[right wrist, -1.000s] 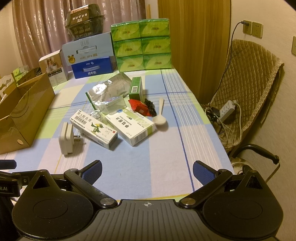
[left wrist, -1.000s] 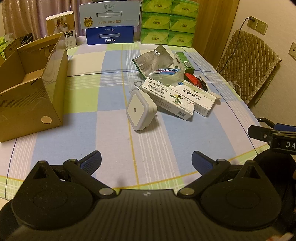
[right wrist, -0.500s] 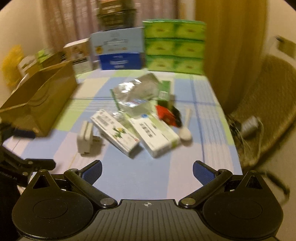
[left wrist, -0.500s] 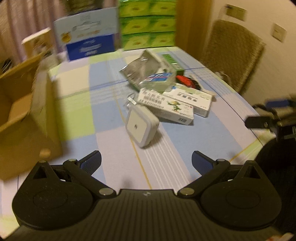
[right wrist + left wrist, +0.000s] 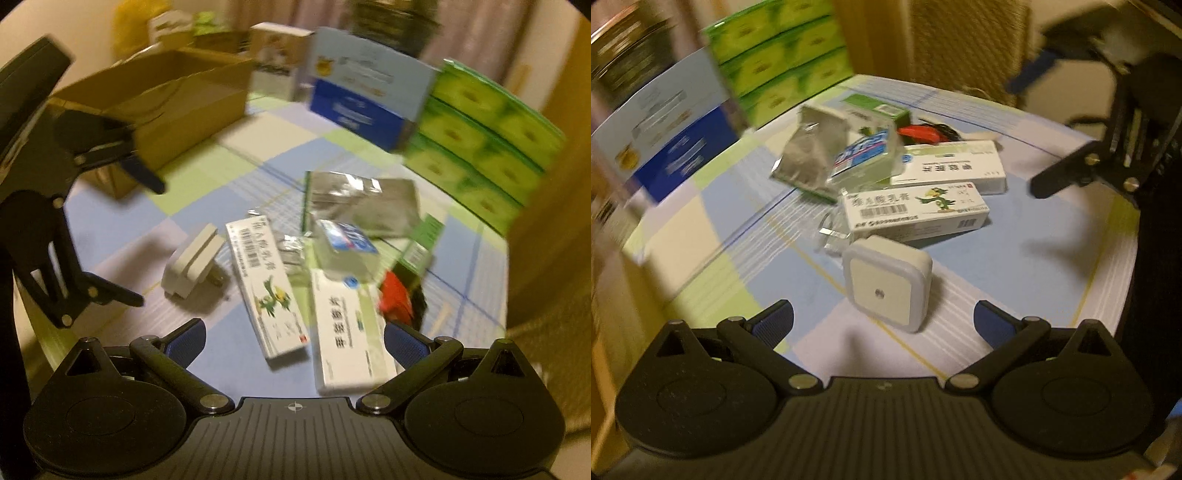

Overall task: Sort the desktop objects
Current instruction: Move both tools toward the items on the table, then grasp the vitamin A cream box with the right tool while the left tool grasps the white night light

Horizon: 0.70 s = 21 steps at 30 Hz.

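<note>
Both claws had come forward and lower toward the pile since the earlier pictures, and the views were blurred by this motion. From the left wrist view, the left claw (image 5: pixel 882 325) was open, with nothing between its blue fingertips (image 5: pixel 775 321), and the white square night light (image 5: pixel 886 282) stood on the checked surface (image 5: pixel 1015 258) just ahead of it, almost centred in the gap but a little toward the right finger. The night light stood on its edge, its flat face turned to the camera and its metal prongs pointing away, toward the parrot box (image 5: pixel 916 210) just behind it. The right claw (image 5: pixel 293 341) was also open and empty; it hung over the near ends of the parrot box (image 5: pixel 267 291) and the second white box (image 5: pixel 347 339), whose long sides ran away from it. The left claw was clearly nearer to the night light (image 5: pixel 192 262). I judged that the left claw needed only a short advance to close on the two side edges of the night light, and the cardboard box (image 5: pixel 173 110) on the left was probably its place.
</note>
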Motion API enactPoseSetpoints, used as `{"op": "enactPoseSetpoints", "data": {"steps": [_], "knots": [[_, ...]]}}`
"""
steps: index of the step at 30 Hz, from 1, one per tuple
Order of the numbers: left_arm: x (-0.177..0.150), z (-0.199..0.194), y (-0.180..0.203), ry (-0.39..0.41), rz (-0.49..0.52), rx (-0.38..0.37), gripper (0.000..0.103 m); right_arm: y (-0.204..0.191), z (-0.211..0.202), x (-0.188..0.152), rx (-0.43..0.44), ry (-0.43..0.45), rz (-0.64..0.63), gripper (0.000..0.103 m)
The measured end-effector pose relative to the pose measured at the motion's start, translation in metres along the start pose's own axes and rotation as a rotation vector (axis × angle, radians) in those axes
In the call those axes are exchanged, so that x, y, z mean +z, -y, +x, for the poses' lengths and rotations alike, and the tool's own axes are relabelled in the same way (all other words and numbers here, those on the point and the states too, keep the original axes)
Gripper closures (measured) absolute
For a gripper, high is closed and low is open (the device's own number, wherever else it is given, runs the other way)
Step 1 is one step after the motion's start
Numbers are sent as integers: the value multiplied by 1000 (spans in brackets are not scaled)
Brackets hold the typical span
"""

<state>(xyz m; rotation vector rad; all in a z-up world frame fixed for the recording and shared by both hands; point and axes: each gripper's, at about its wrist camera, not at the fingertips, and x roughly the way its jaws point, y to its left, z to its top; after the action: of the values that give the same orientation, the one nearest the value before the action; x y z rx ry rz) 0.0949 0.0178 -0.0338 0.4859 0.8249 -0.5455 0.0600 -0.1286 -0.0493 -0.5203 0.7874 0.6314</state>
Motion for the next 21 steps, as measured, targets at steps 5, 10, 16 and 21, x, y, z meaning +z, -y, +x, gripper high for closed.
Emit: {"op": "enactPoseSetpoints", "data": {"steps": [5,10,16,21], "knots": [[4,25,-5,-3,62,-54,13,-2,27,7,54,-26,-96,18],[5,38,-9,8,105,-81,17,-6,53,12,90,-69,-189,24],[7,49,-13,18,149,-143,22,-6,77,19,100,-91,-233,35],[8,57,-16,8,159,-192,26,-4,89,22,114,-115,-213,59]]}}
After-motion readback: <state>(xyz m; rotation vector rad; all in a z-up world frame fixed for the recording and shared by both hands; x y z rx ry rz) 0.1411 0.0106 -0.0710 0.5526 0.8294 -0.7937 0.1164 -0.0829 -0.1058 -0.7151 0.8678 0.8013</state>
